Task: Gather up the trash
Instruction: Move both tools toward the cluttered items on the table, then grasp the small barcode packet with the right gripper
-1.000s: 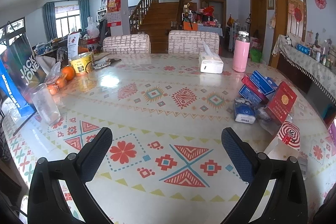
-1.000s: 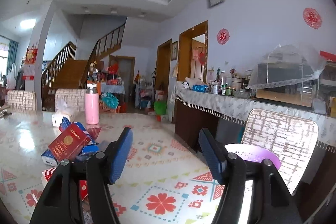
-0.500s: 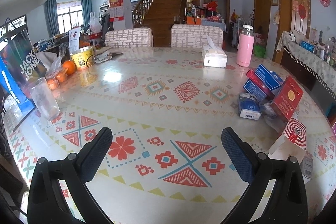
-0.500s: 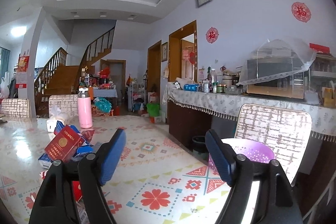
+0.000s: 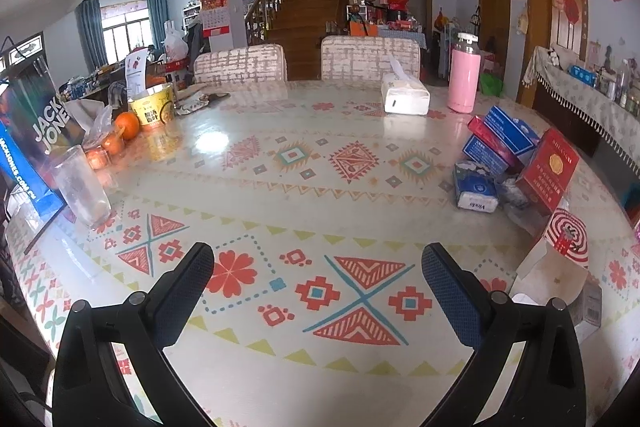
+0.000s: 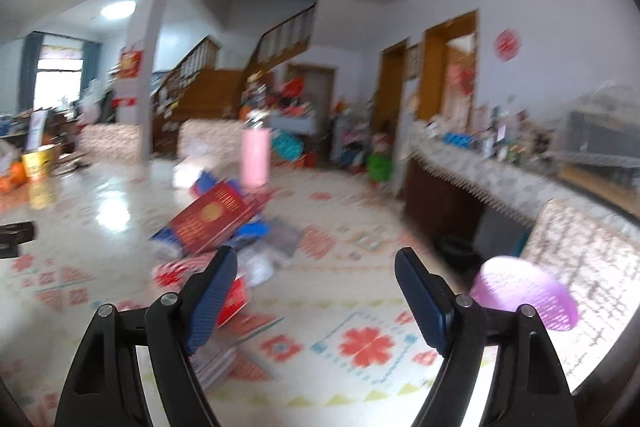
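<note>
A pile of empty packs lies at the table's right side: a red carton (image 5: 546, 171), blue boxes (image 5: 500, 139), a tissue pack (image 5: 476, 189) and a white box with a red spiral (image 5: 560, 251). The pile shows blurred in the right wrist view, with the red carton (image 6: 212, 219) on top. A purple bin (image 6: 524, 293) stands beyond the table's right edge. My left gripper (image 5: 318, 279) is open and empty above the near table. My right gripper (image 6: 316, 283) is open and empty, just right of the pile.
The patterned table (image 5: 304, 163) also holds a clear cup (image 5: 82, 191), oranges (image 5: 126, 127), a yellow noodle bowl (image 5: 154, 105), a tissue box (image 5: 404, 97), a pink flask (image 5: 462, 79) and a blue bag (image 5: 28, 143). Chairs (image 5: 240, 65) stand at the far side and one chair (image 6: 576, 247) at the right.
The right gripper has swung left toward the pile, so its view is blurred and the purple bin has shifted to the right. The left gripper has drifted slightly forward over the table.
</note>
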{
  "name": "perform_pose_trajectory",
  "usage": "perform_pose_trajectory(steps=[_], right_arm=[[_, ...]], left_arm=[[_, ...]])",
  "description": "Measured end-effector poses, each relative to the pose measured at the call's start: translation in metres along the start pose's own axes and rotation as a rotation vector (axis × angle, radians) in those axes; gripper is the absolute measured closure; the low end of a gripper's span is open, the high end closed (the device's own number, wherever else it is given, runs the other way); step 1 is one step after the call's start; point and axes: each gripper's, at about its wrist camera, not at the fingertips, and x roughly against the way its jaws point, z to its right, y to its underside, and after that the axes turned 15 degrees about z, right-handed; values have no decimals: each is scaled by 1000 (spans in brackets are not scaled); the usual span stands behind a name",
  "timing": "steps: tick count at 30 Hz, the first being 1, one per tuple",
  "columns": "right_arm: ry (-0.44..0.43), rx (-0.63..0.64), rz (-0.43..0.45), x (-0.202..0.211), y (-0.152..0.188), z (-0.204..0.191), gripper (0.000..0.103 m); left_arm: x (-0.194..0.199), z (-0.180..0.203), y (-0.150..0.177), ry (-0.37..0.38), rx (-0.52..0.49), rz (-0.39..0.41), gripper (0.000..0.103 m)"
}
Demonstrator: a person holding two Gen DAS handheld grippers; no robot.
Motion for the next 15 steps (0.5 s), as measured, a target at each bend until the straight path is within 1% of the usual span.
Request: perform_pose_trajectory(steps=[4,11,15], right_arm=[[-104,-35,-107,-7,11,-4,18],[-201,-54,-240,-23,30,-18,19],[-255,-65,-315,-34,39,-29,25]], left_arm=[[-2,5,3,8,-23,-7,0],[-10,7,6,10,-33,-37,0],[-15,9,9,9,-34,-56,0]])
